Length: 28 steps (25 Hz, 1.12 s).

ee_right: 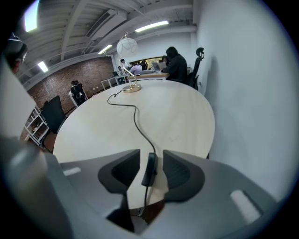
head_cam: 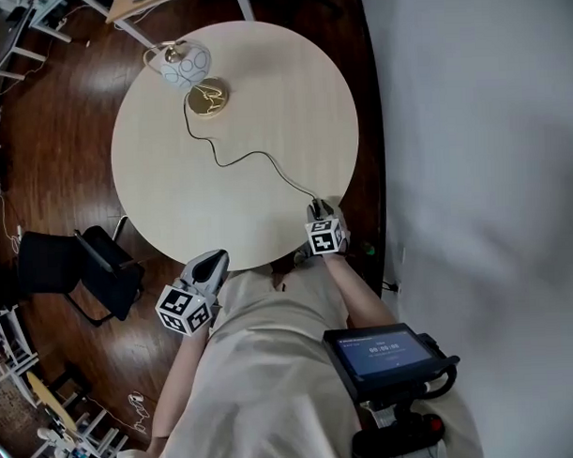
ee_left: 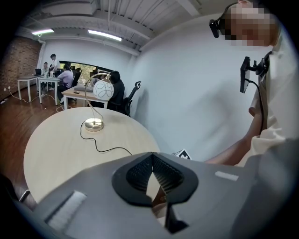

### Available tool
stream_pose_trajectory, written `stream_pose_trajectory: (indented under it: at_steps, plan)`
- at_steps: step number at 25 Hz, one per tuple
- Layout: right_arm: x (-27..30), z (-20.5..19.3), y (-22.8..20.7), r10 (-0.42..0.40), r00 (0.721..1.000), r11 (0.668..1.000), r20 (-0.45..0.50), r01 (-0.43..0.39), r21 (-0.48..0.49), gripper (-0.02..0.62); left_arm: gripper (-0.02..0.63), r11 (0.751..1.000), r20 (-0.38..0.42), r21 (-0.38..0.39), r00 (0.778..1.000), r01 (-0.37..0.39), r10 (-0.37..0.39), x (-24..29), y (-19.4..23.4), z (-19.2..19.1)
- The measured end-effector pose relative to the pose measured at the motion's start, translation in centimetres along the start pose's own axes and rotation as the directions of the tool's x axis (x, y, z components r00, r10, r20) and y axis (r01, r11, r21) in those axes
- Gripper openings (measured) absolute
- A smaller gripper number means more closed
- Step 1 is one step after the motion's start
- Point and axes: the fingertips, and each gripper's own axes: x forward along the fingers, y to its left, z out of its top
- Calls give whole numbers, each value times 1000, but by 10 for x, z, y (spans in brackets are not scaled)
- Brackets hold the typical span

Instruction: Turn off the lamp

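Observation:
A lamp with a white globe shade (head_cam: pixel 185 64) and a brass base (head_cam: pixel 208 96) stands at the far left of the round pale table (head_cam: pixel 291 82). Its black cord (head_cam: pixel 256 157) snakes across to the near edge. There my right gripper (head_cam: pixel 321 213) is open, and the cord's black inline switch (ee_right: pixel 150 170) stands between its jaws with a gap on each side. In the right gripper view the right gripper (ee_right: pixel 151 154) points along the cord toward the lamp (ee_right: pixel 126 45). My left gripper (head_cam: pixel 208 268) hovers off the table's near edge; its jaws (ee_left: pixel 152 155) are shut and hold nothing.
A black chair (head_cam: pixel 81 268) stands on the wood floor left of the table. A white wall (head_cam: pixel 480 123) runs close along the table's right side. A screen device (head_cam: pixel 385 351) hangs at the person's chest. People sit at desks (ee_left: pixel 60 77) beyond the lamp.

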Motion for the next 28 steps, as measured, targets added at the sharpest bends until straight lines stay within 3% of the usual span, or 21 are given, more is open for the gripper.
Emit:
stream_pose_trajectory:
  at_steps: [7,12,19,28]
  plan:
    - [-20,20,23,-26,997,1000,78,25,11,144,0,998,39,-28,998,54,-53,-12,22,-9]
    - [-33,35,42,-79,989,997,124,75,35,144,0,994,74,8,992,105,-106,-28,46,1]
    - [-56,73,103,-138,972,990,190,132,41,144,0,988,148,-2,977,154,-152,-77,101,10]
    - [-93,105,179,-198,950,980,243,197,31,135,0,973,178,-26,959,229,-221,-131,157,-20]
